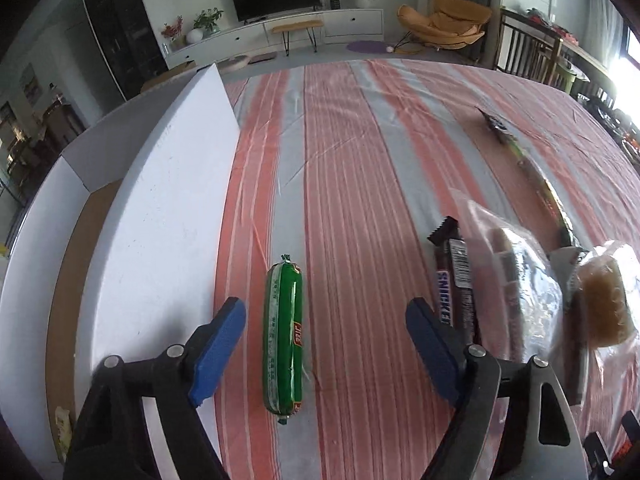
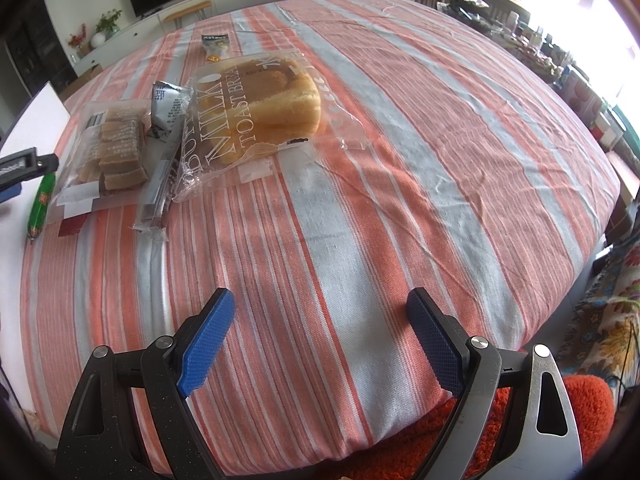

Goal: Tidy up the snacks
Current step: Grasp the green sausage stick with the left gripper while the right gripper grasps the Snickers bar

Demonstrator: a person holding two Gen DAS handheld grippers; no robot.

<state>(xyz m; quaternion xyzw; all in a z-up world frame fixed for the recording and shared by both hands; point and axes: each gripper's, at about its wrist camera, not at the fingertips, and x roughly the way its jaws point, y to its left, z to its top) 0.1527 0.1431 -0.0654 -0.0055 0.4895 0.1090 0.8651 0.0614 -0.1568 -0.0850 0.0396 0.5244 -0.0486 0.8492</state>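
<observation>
A green sausage stick (image 1: 283, 340) lies on the striped tablecloth between the open fingers of my left gripper (image 1: 326, 312), nearer the left finger; it also shows in the right wrist view (image 2: 41, 204). Right of it lie a Snickers bar (image 1: 456, 284), a clear bag of brown slices (image 1: 516, 280) and a bagged bread piece (image 1: 606, 300). In the right wrist view the milk toast bread bag (image 2: 256, 112), the bag of slices (image 2: 108, 152) and a grey sachet (image 2: 170, 108) lie at the far left. My right gripper (image 2: 320, 312) is open and empty over bare cloth.
A white cardboard box (image 1: 160, 216) with an open flap stands left of the sausage. A long dark snack packet (image 1: 540, 184) lies further out on the right. A small dark packet (image 2: 216, 42) lies beyond the bread. The table's edge (image 2: 440, 404) is close under my right gripper.
</observation>
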